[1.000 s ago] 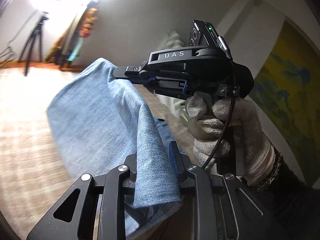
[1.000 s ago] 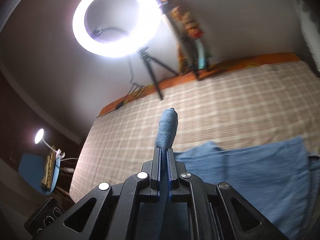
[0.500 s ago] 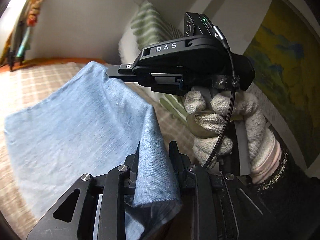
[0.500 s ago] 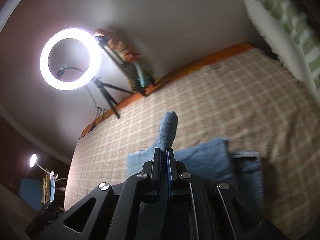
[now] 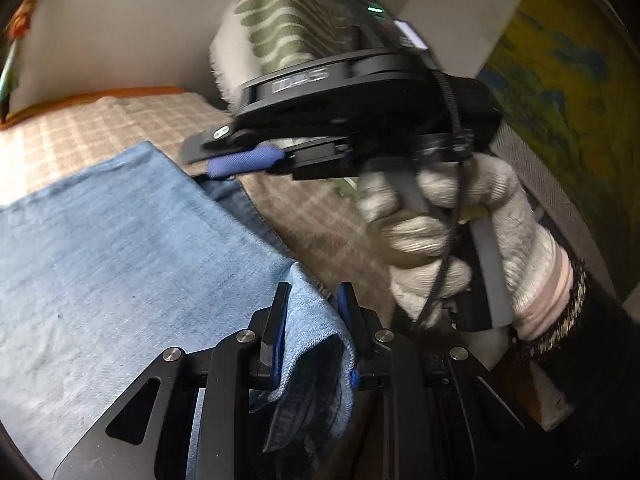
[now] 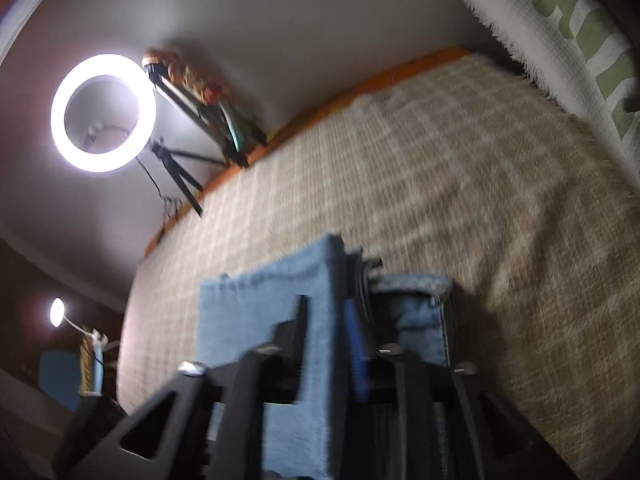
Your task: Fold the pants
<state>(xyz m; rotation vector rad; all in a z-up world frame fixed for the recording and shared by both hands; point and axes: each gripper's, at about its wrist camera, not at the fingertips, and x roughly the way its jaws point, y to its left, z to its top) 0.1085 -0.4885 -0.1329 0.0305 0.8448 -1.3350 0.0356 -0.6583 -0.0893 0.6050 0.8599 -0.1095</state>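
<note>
Looking along the left gripper, we see a bunched fold of the blue denim pants pinched between its narrowly set fingers, with the cloth hanging over the near side of the jaws. Ahead and to the left of this tool the rest of the pants lies spread flat on the checked bedspread.

Ahead and to the right of the left tool we see the right gripper, carried by a gloved hand. Its jaws are opening. From this side the blue finger pad sits at the far corner of the folded denim; whether it touches we cannot tell, as the view is blurred.

From the right wrist view, a strip of the pants lies in the gap between the parted fingers of the right gripper, and we see no pad pressing on it. Beyond and to the right of the fingers a darker hem of the denim rests on the bedspread. A ring light stands far ahead to the left, a green-patterned pillow far ahead to the right.
</note>
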